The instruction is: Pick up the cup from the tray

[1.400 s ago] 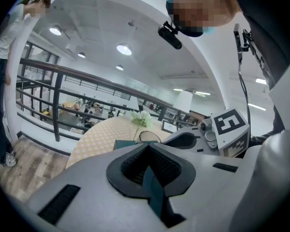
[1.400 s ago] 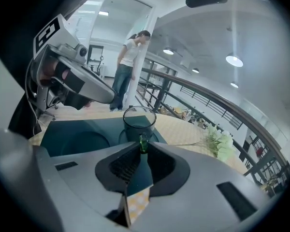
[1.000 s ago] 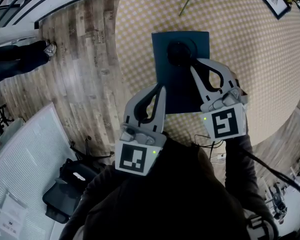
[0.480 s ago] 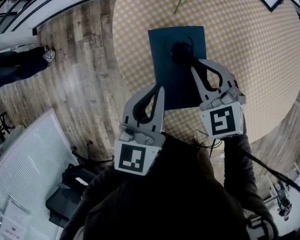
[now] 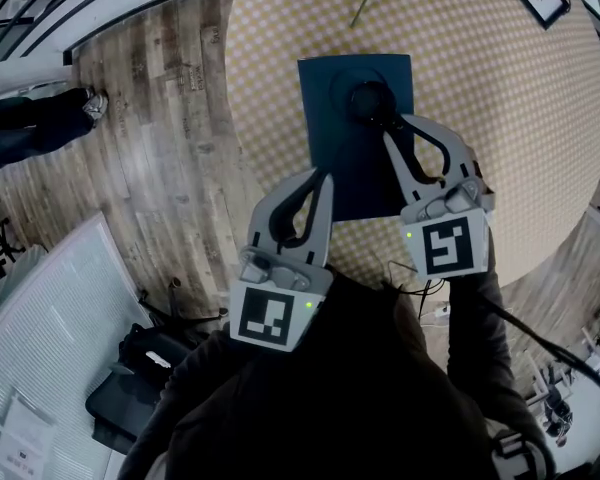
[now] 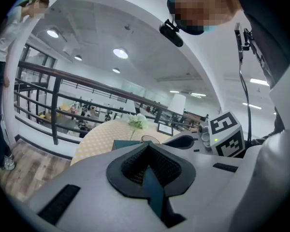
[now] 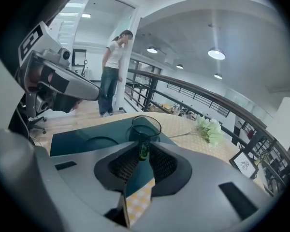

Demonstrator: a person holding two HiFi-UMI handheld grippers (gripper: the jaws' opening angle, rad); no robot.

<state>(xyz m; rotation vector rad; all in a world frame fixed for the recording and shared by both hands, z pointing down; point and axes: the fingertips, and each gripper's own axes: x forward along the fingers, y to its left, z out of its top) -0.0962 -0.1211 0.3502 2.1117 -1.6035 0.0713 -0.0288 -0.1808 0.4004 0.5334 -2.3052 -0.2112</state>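
Gripping the thin green handle (image 7: 143, 150) of the cup (image 7: 146, 127), my right claw (image 7: 143, 149) has its two jaws pressed in on that handle from either side, with only the handle between their tips. The cup is dark, see-through glass and stands upright at the far end of the dark teal tray (image 7: 82, 134), just beyond my jaw tips. I cannot tell whether its foot touches the tray or hangs just clear of it. A shallow round hollow (image 7: 94, 142) shows in the tray beside the cup.

My left claw (image 6: 148, 145) is closed with nothing in it, its jaw tips meeting. In the head view it hangs over the near left part of the tray, well apart from the cup.

The tray lies on a round table (image 5: 500, 118) under a checked cloth. A spray of pale flowers (image 7: 209, 129) lies on the cloth past the cup, and a small picture frame (image 7: 245, 166) stands farther off. A person (image 7: 113, 71) stands on the wooden floor (image 5: 160, 168) beyond the table.
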